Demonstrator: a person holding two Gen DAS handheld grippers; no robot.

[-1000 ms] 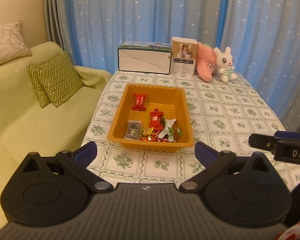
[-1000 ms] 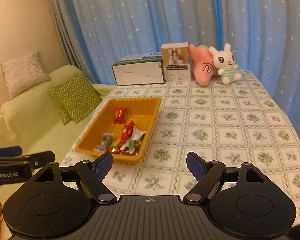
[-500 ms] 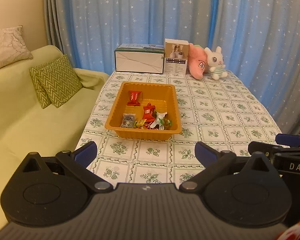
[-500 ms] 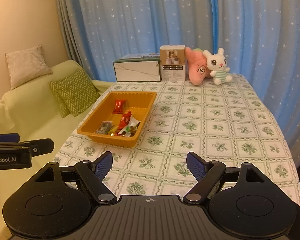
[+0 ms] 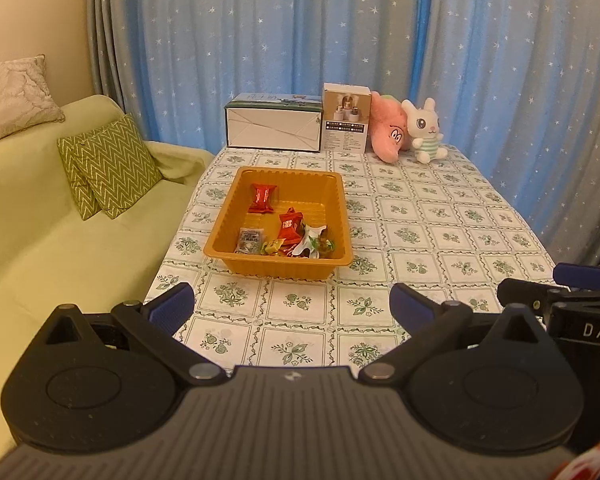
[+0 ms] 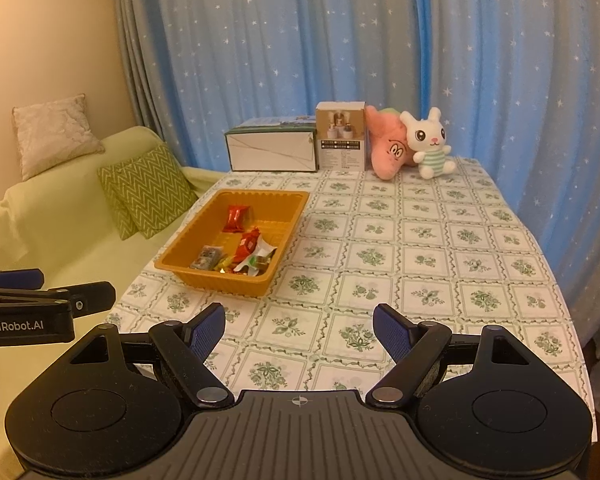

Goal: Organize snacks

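Because every wrapped snack (image 5: 288, 234) already lies inside the orange tray (image 5: 278, 262), most of them bunched at its near end and one red packet alone toward its far end, you hold both tools back from the tray over the table's near edge, the left gripper (image 5: 291, 304) and the right gripper (image 6: 299, 326) each with jaws spread wide and nothing between them. Beyond the tray, on the green-flowered tablecloth (image 5: 440, 236), stand a long white box (image 5: 274, 132), a smaller carton (image 5: 346, 120), a pink plush (image 5: 388, 134) and a white rabbit toy (image 5: 426, 132) against the starred blue curtain (image 5: 284, 40), while to the tray's left sits a pale green sofa (image 5: 52, 240) with a zigzag cushion (image 5: 112, 164).
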